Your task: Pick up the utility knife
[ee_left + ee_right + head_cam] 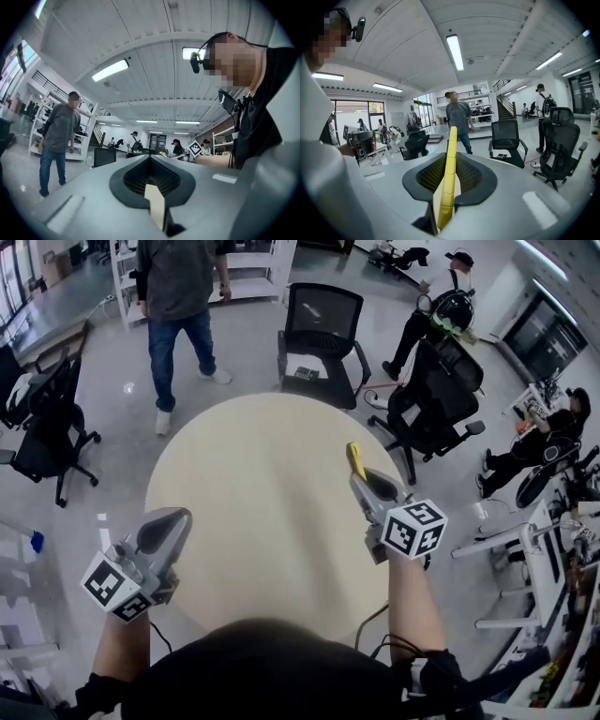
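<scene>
Head view, knife: the yellow utility knife (355, 459) juts past the tip of the right gripper (362, 476), right of centre, over the round table (253, 493). It looks clear of the top, so the pick-up seems done.
Head view, spare hand: the left gripper (167, 521) sits at lower left by the table's edge, probably parked out of the way.
Left gripper view, jaws: together, nothing between them.
Right gripper view, jaws: clamped on the knife's flat sides, its narrow edge running up mid-frame.
Containers: none in any view.
</scene>
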`<state>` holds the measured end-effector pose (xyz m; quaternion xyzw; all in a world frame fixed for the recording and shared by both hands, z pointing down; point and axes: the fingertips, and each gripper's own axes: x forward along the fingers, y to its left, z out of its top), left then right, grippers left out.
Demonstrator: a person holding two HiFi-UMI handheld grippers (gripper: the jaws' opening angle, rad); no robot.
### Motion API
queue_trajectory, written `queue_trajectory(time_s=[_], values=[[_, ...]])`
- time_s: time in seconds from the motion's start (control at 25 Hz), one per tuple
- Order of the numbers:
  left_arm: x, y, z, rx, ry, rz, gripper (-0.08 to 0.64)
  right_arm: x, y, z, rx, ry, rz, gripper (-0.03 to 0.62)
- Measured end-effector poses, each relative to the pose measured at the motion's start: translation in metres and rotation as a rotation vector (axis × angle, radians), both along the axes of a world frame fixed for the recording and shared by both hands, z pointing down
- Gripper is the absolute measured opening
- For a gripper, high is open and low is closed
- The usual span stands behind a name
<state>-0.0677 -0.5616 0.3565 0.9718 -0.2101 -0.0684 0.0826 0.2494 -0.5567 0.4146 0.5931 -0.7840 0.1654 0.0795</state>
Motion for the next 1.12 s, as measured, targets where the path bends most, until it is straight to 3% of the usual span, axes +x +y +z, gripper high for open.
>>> queue_trajectory(time_s=[0.32,0.72,0.92,1.12], values=[[0.027,0.087,-0.040,0.066,0.010,-0.062,-0.012,0.034,0.081,-0.032,0.077,-0.035,-0.063,0.081],[0.097,0.191,-0.038,0.033,0.012,-0.107,-0.012,0.101,0.167,-0.039,0.086,-0.059,-0.157,0.081],[0.114,0.202,-0.043,0.050,-0.016,-0.092,-0.012,0.109,0.177,-0.044,0.101,-0.084,-0.166,0.081],[0.105,0.192,-0.052,0.071,-0.006,-0.057,-0.012,0.096,0.179,-0.054,0.122,-0.088,-0.153,0.081]])
